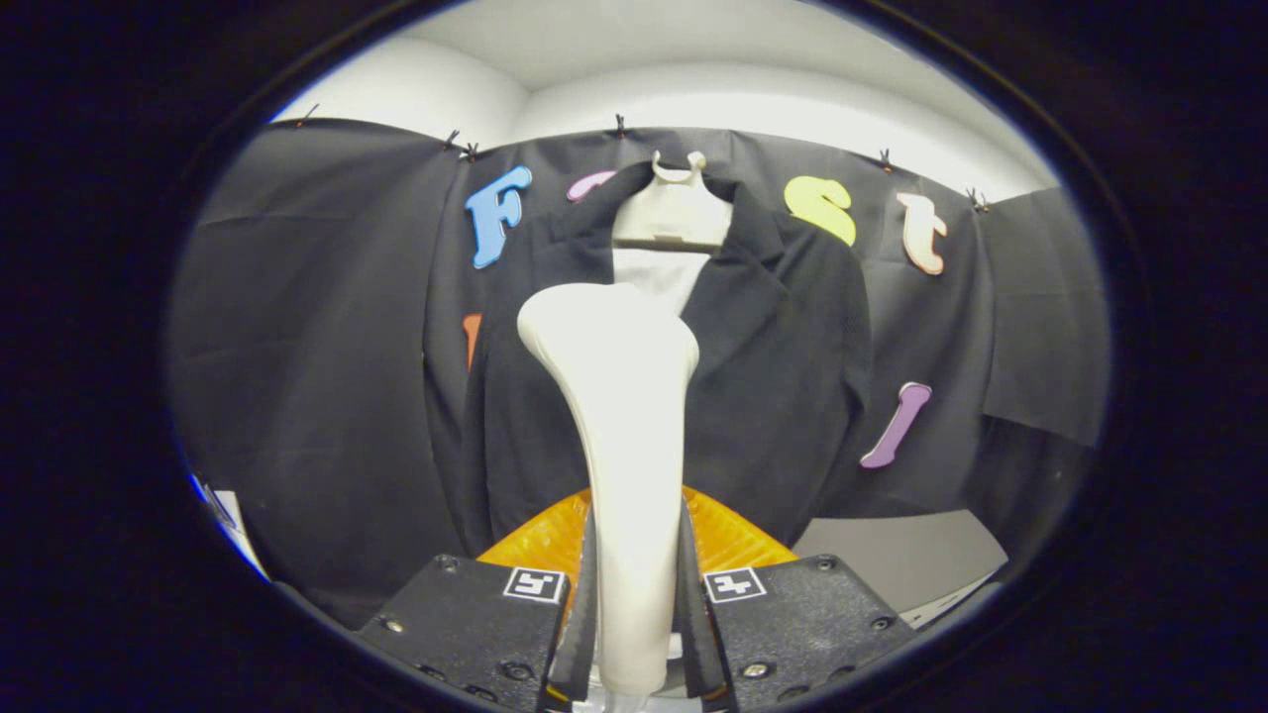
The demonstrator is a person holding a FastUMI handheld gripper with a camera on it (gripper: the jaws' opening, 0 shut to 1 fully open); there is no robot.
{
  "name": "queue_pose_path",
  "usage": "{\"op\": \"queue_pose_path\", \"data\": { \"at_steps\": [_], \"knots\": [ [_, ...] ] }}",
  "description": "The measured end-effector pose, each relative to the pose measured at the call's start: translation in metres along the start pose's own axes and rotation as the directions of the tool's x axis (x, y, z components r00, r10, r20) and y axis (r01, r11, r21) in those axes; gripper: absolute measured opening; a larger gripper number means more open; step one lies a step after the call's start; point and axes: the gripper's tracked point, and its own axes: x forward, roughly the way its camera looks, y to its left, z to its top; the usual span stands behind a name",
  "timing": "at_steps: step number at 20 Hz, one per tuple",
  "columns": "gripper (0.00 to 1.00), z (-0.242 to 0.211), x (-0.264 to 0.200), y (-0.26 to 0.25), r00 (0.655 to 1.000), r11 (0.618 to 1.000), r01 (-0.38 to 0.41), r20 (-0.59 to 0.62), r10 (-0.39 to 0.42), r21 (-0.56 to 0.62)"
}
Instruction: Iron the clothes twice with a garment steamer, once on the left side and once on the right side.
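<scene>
My gripper (pixel 634 594) is shut on a white garment steamer (pixel 619 416), both fingers pressing its handle from either side. The steamer rises upright from between the fingers, and its wide head is level with the chest of a black jacket (pixel 783 376). That jacket hangs on a pale hanger (pixel 676 213) against the booth's cloth wall, straight beyond the steamer. A white shirt front (pixel 662 272) shows in the jacket's open collar, just above the steamer's head. The steamer hides the jacket's middle. I cannot tell whether the head touches the fabric.
An orange ribbed piece (pixel 728 540) sits just behind the fingers, below the jacket's hem. A pale grey surface (pixel 892 560) lies low to the right of the jacket. The black cloth wall (pixel 297 347) spreads to both sides.
</scene>
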Motion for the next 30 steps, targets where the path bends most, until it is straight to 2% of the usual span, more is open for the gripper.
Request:
{"op": "queue_pose_path", "data": {
  "at_steps": [4, 9, 14, 30],
  "knots": [
    [0.38, 0.042, 0.024, 0.022, 1.0, 1.0, 0.006, 0.027, -0.005, -0.025],
    [0.38, 0.059, 0.047, 0.052, 0.999, 0.994, 0.045, 0.029, -0.043, -0.098],
    [0.38, 0.032, 0.061, 0.072, 0.999, 0.992, 0.037, -0.018, -0.039, -0.119],
    [0.38, -0.083, 0.052, 0.062, 0.983, 0.991, 0.032, -0.176, -0.055, -0.133]
  ]
}}
